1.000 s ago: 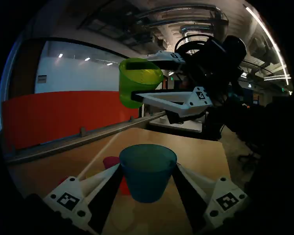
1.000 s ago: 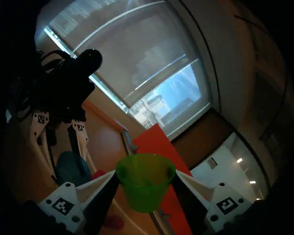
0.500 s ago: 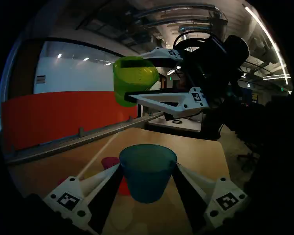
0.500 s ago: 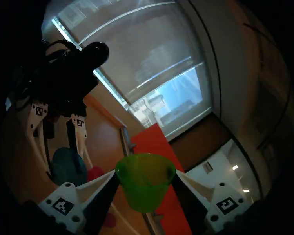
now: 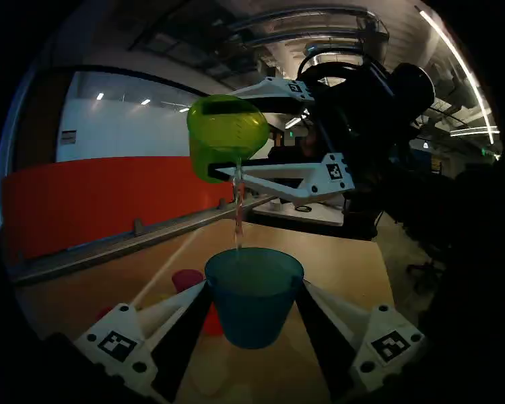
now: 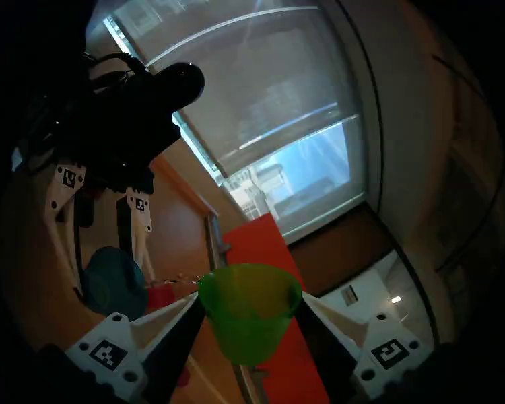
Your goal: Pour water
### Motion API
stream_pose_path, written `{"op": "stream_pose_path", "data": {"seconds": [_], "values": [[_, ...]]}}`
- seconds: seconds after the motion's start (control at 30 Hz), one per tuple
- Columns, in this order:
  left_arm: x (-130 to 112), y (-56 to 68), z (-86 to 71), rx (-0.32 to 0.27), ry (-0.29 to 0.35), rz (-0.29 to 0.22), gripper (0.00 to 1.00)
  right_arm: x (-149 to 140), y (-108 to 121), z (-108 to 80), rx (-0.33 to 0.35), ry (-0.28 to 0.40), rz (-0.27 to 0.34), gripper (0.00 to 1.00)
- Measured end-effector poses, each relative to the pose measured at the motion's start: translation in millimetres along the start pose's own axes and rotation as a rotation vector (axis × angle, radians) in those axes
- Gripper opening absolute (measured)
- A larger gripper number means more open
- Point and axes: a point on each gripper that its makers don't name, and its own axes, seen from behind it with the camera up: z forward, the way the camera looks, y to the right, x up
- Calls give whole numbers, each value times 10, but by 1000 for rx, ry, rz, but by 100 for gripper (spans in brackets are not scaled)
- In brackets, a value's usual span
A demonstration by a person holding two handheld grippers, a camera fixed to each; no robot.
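Two cups in play. Your left gripper is clenched on the blue cup, upright; your right gripper is clenched on the green cup, tipped above it. A thin water stream drops into the blue cup: pouring is under way, fill level hidden. Pink cup stands on the table, left of the blue cup; nothing blocks the stream

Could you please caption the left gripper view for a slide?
Right gripper tips a green cup, streaming water into the blue cup the left gripper holds.
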Motion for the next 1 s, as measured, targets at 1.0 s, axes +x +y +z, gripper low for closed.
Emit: {"op": "stream_pose_path", "data": {"seconds": [1.0], "values": [[48,-36,21,6,3,2,84,51,87,-47,-29,9,-74,90]]}}
